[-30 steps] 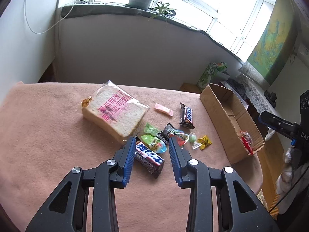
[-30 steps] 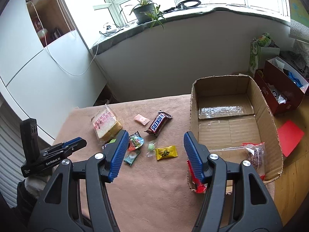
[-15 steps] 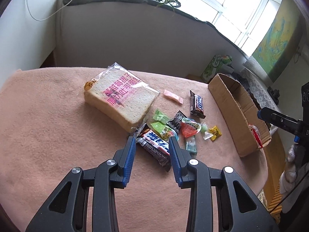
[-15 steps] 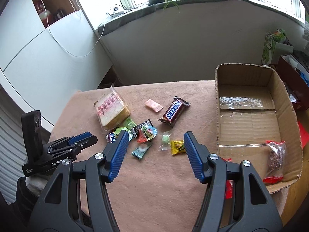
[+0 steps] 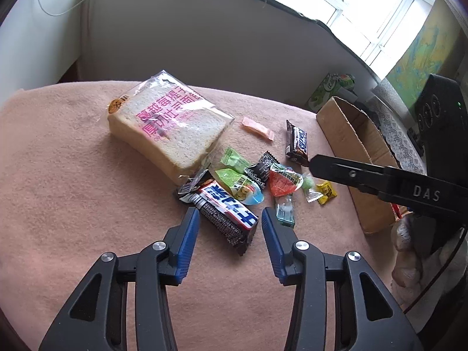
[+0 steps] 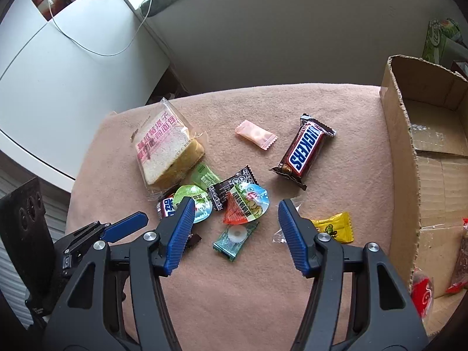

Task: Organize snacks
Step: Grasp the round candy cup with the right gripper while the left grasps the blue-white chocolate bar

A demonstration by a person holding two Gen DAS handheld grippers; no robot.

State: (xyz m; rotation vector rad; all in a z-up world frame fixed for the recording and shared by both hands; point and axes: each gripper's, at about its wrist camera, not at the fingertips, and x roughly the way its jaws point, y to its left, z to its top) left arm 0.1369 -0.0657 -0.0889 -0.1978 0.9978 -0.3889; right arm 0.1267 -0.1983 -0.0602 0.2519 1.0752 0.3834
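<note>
Snacks lie on a pink cloth-covered table (image 5: 58, 175). A bagged bread slice (image 5: 172, 120) (image 6: 163, 149) lies at the back left. A Snickers bar (image 6: 304, 152) (image 5: 298, 143) and a pink candy (image 6: 256, 134) lie behind a cluster of jelly cups and small candies (image 6: 245, 201). My left gripper (image 5: 229, 219) is open, its jaws on either side of a dark blue-and-white bar (image 5: 225, 207). My right gripper (image 6: 235, 207) is open just above the red jelly cup and a teal candy (image 6: 234, 238). A yellow candy (image 6: 333, 226) lies to its right.
An open cardboard box (image 6: 424, 152) (image 5: 351, 134) stands at the table's right edge with a red-trimmed snack bag (image 6: 462, 257) inside. The right gripper's arm (image 5: 380, 178) crosses the left wrist view. A wall and a windowsill run behind the table.
Both grippers have moved down and closer to the snack cluster. The left now brackets the dark bar. The right has swung left from the box to over the jelly cups.
</note>
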